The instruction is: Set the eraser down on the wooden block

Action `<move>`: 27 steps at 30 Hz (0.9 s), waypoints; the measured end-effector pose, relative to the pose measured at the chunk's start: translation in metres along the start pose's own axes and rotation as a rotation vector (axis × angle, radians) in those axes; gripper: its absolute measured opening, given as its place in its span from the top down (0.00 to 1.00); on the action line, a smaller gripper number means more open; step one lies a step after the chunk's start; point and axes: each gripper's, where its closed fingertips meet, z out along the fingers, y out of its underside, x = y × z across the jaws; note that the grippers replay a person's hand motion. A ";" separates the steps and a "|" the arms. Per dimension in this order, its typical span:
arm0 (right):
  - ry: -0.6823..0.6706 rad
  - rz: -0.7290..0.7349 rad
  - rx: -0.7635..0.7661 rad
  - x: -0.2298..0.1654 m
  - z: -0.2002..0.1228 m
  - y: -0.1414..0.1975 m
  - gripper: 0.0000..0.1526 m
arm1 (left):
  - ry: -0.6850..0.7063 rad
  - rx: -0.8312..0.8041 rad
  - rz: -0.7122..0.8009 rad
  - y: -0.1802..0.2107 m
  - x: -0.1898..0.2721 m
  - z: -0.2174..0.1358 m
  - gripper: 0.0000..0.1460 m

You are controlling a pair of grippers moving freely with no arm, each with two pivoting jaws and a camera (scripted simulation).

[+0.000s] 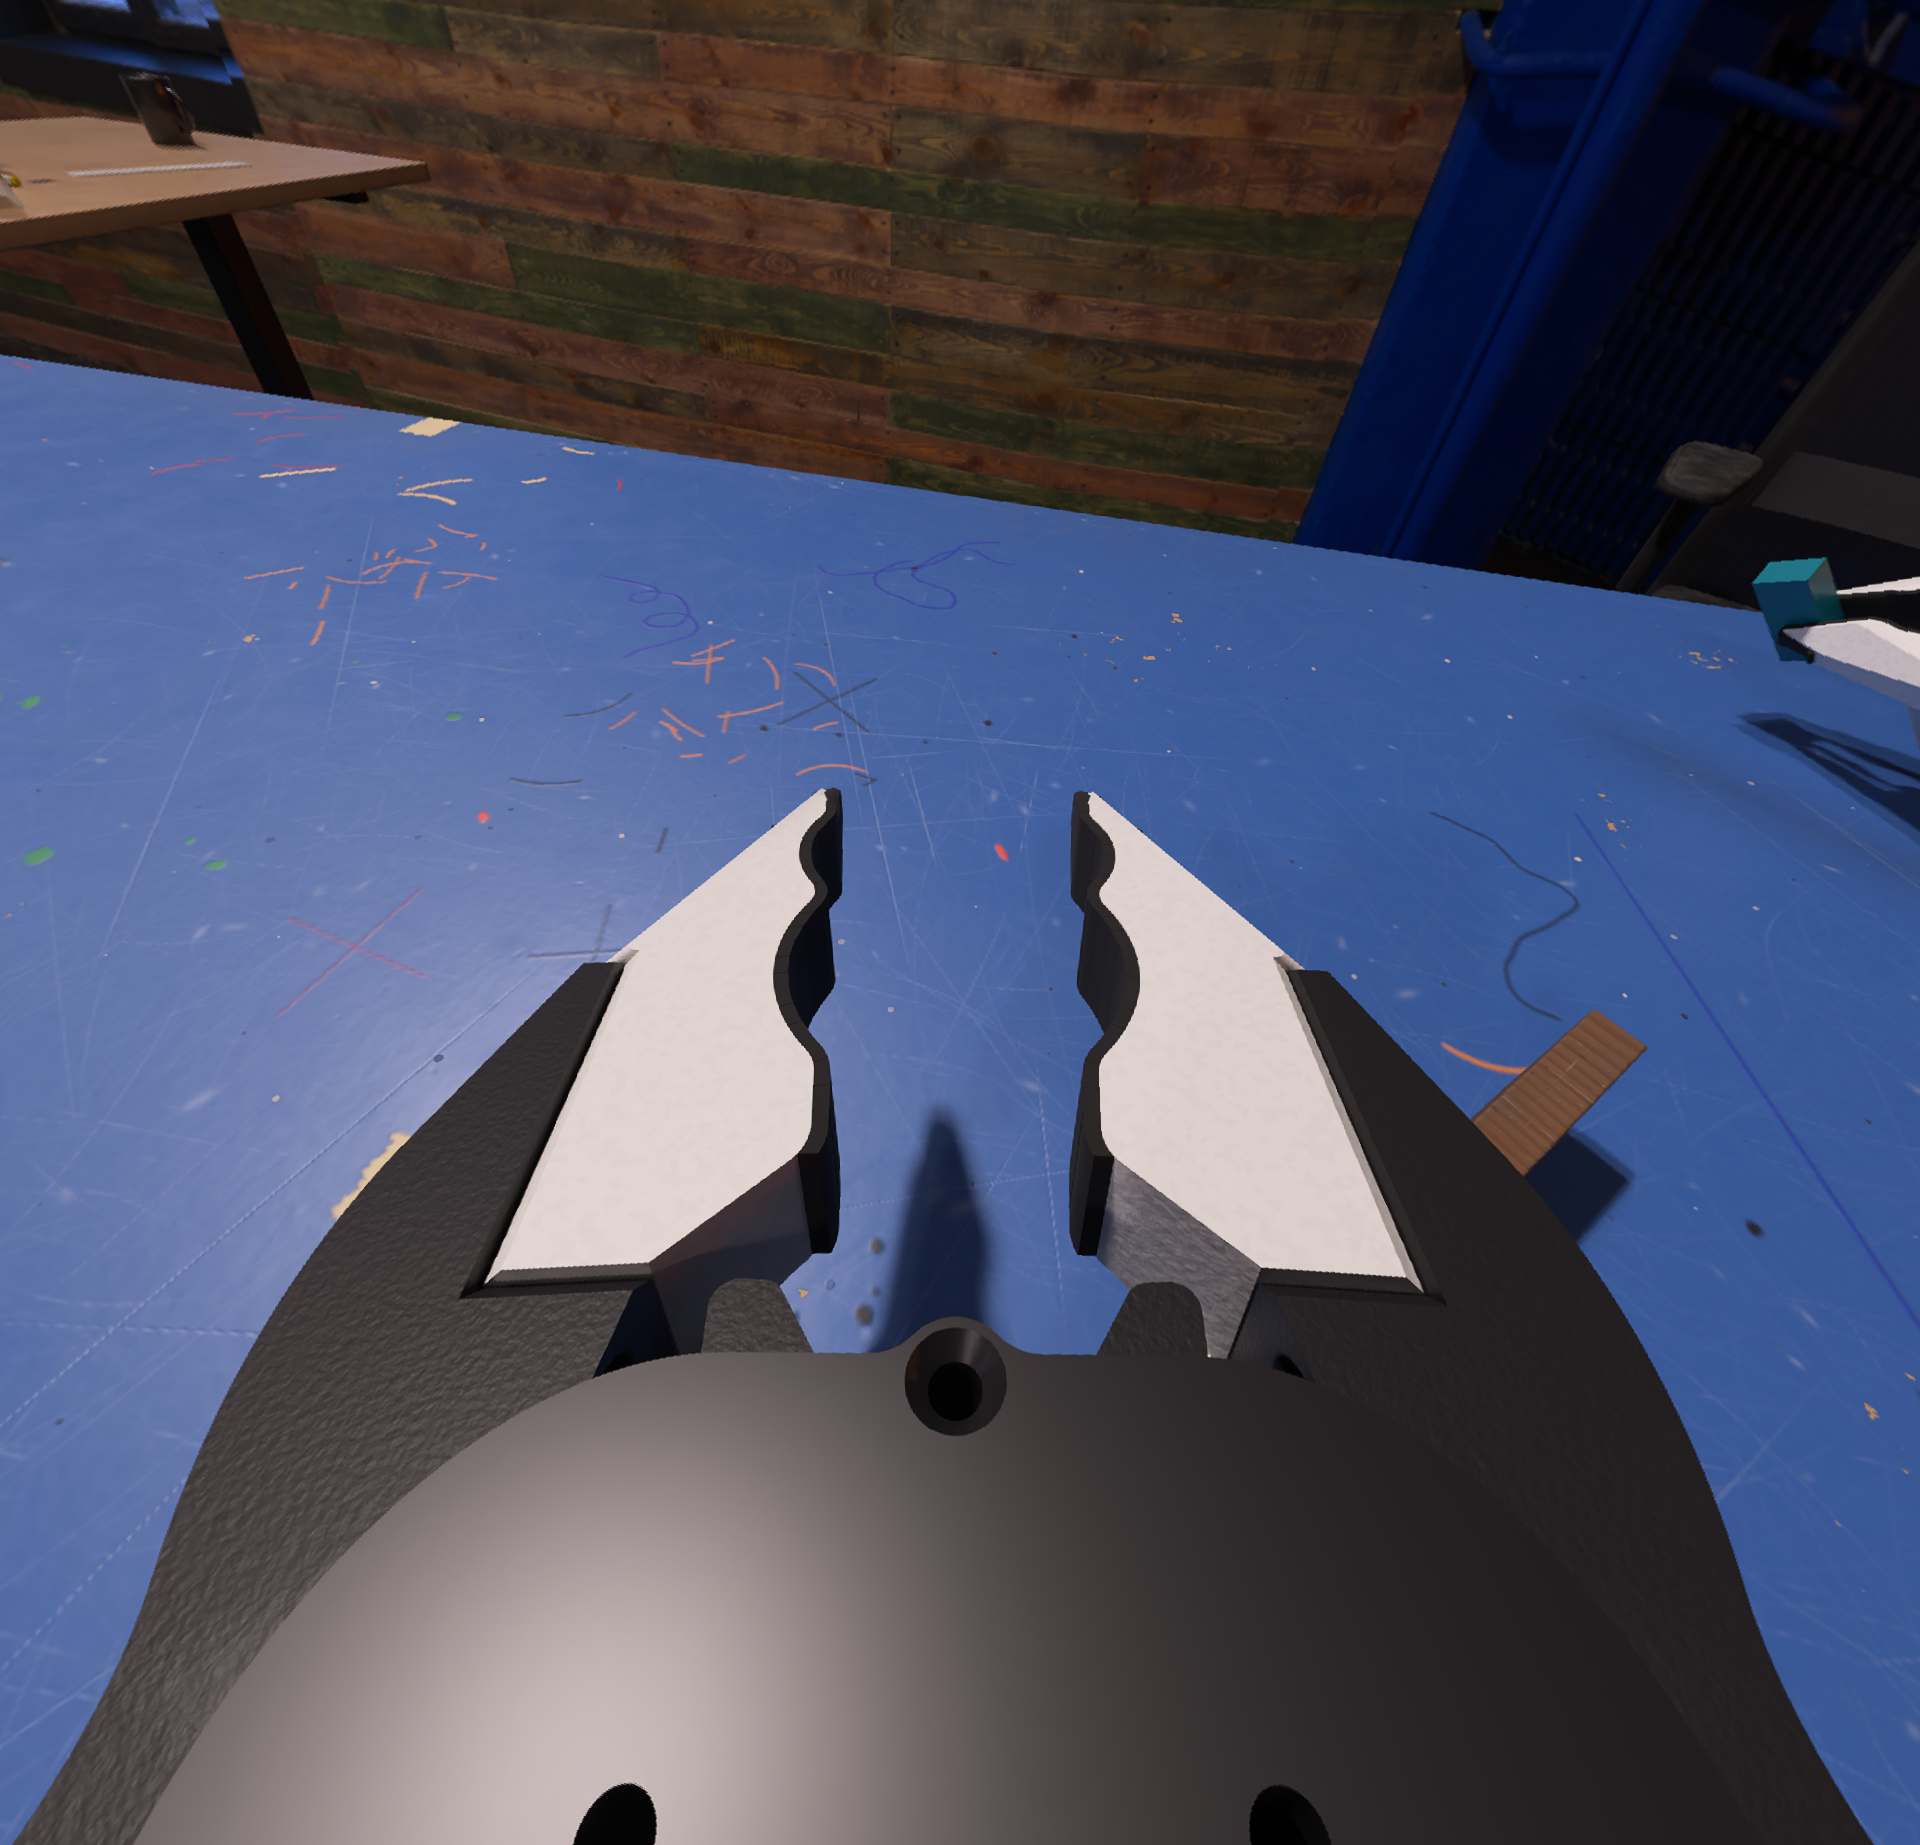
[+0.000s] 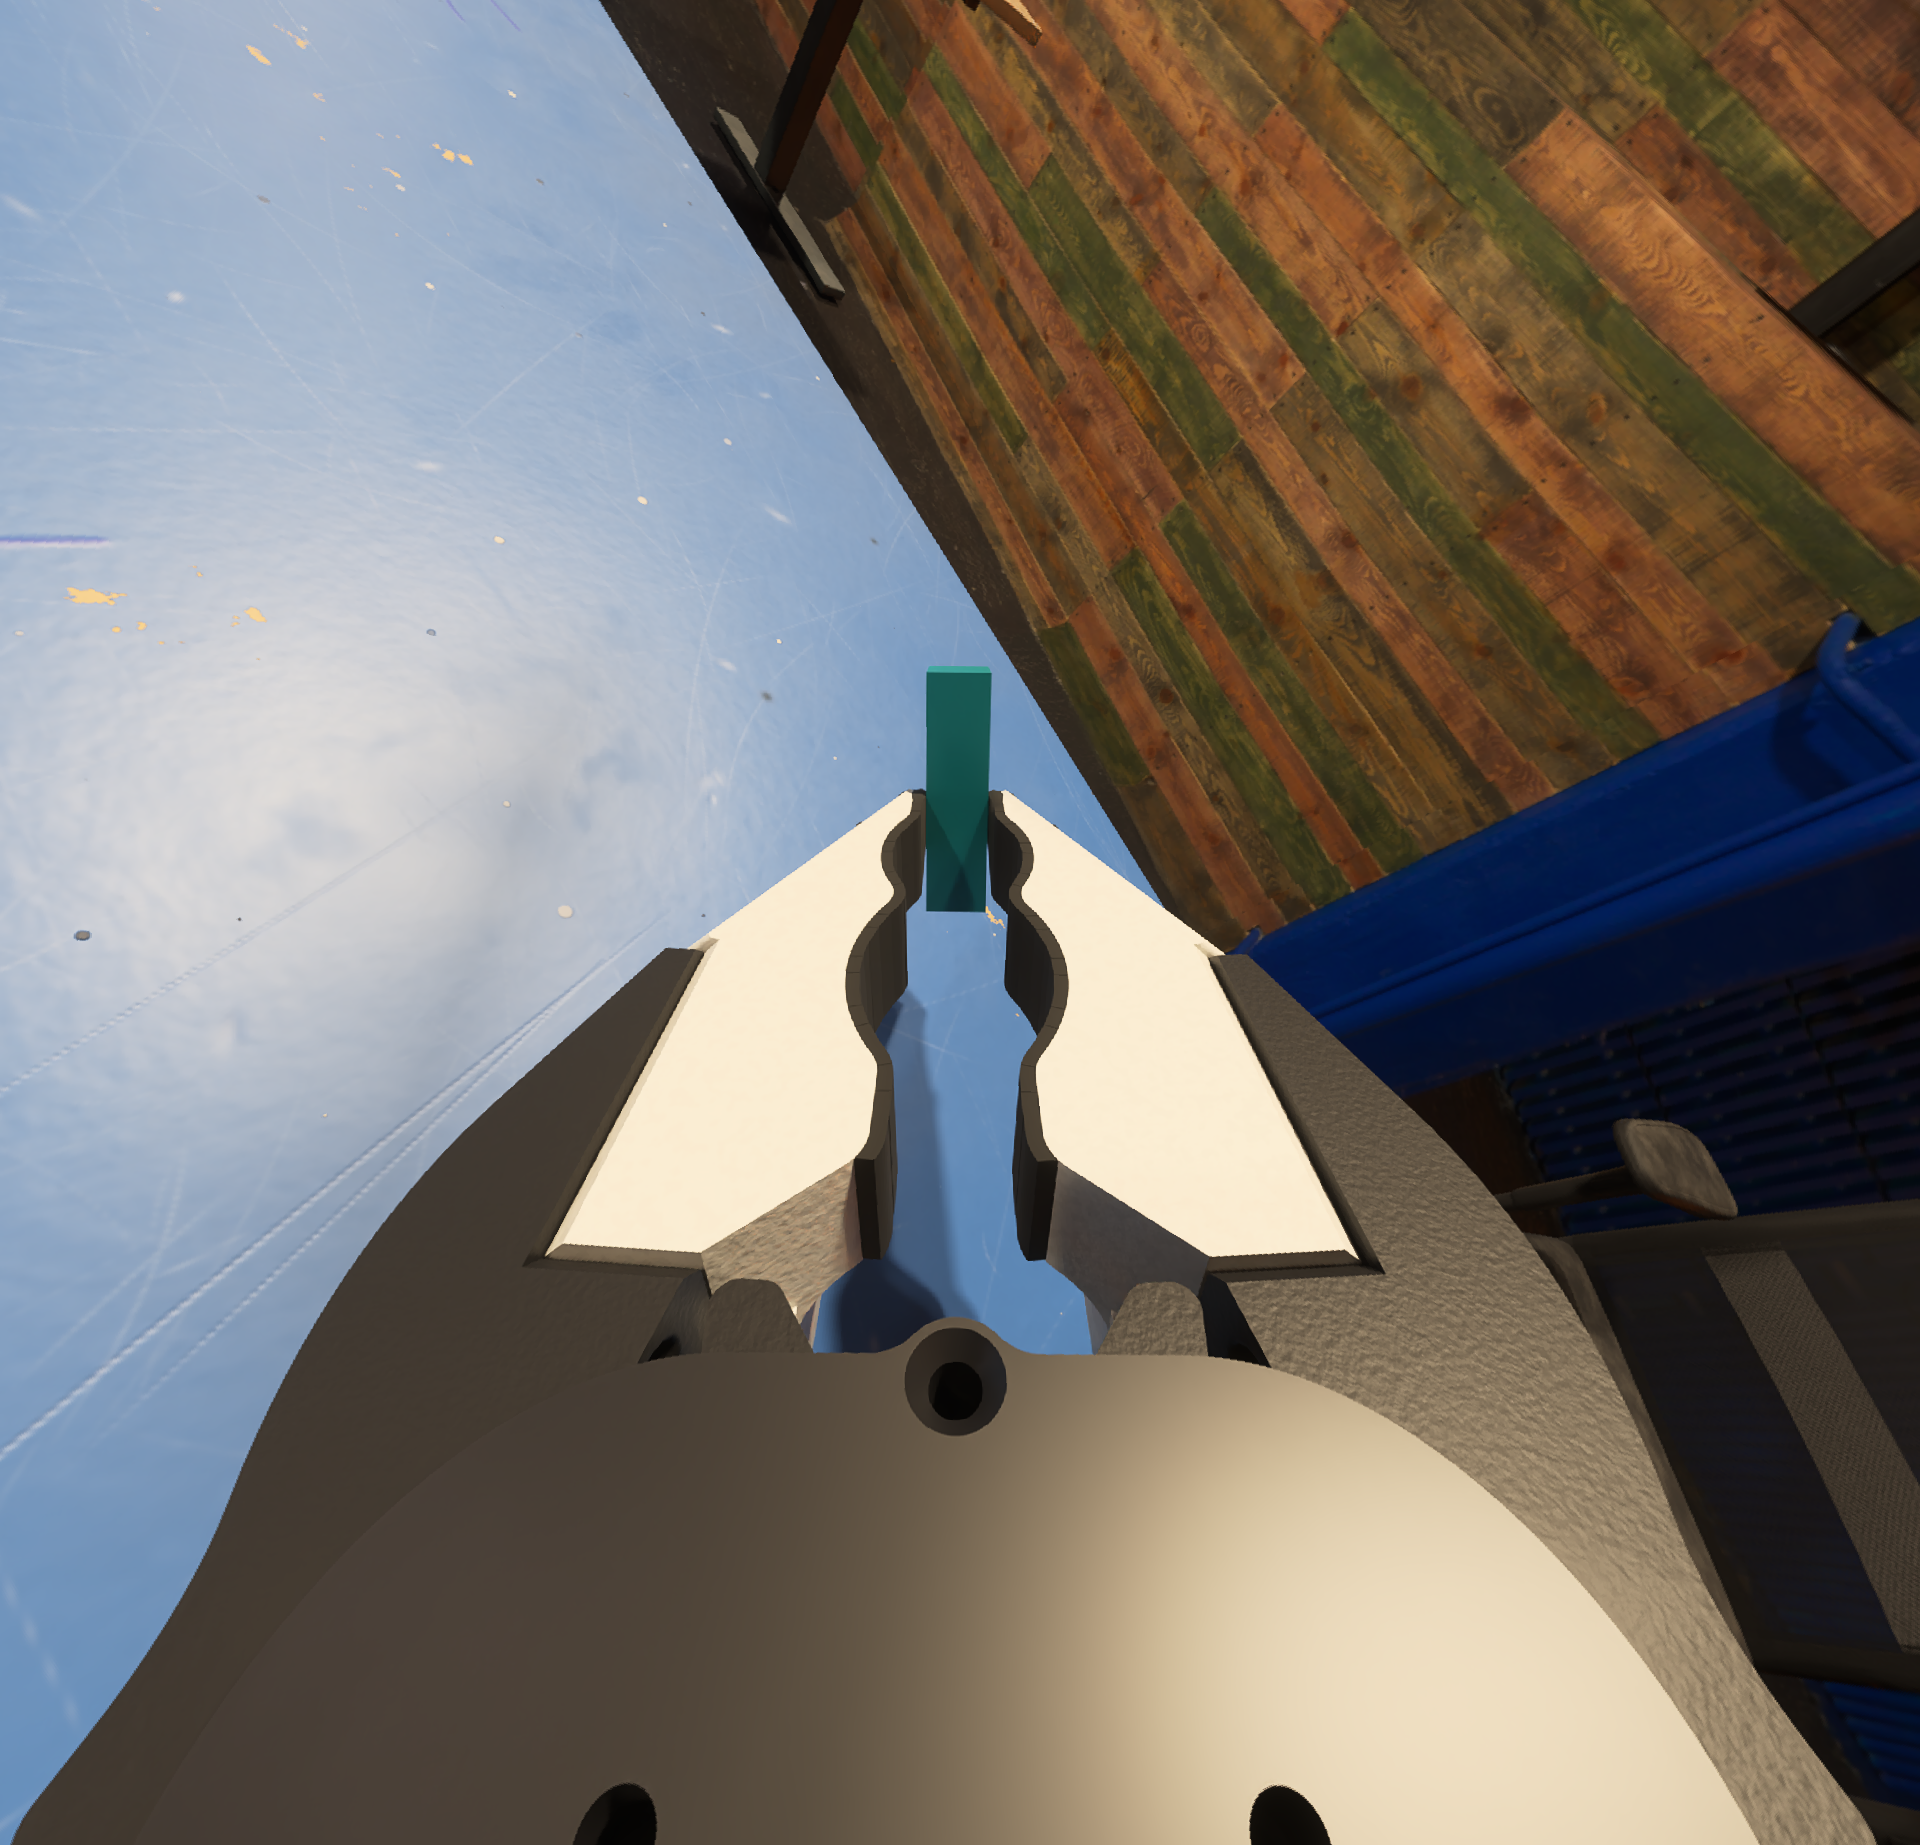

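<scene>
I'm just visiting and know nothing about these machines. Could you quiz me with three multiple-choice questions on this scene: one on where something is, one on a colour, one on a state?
1. Where is the wooden block?
A. lying on the blue table
B. held in the left gripper
C. on the plank wall

2. What colour is the eraser?
A. red
B. teal green
C. white

3. How is the right gripper?
A. wide open and empty
B. closed on the eraser
C. resting on the block

Answers:
1. A, it lies flat on the table beside the left gripper, whose open fingers hold nothing.
2. B, both views show it teal.
3. B, its fingertips pinch the eraser's lower part.
</scene>
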 end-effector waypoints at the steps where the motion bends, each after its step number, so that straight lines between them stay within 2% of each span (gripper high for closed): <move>1: 0.000 -0.002 0.001 0.000 0.000 0.000 0.93 | -0.001 0.002 0.000 0.000 0.000 0.000 0.70; 10: 0.002 -0.030 0.012 -0.003 -0.001 -0.002 0.93 | -0.019 0.047 0.054 -0.007 0.002 -0.004 0.67; 18: -0.011 -0.101 0.086 -0.013 -0.009 -0.016 0.93 | -0.041 0.118 0.094 -0.019 0.003 -0.013 0.65; 23: -0.116 -0.219 0.080 -0.043 -0.022 -0.035 0.93 | -0.042 0.126 0.102 -0.020 0.004 -0.013 0.64; 27: -0.357 -0.277 0.133 -0.096 -0.048 -0.090 0.93 | -0.040 0.131 0.104 -0.020 0.004 -0.013 0.64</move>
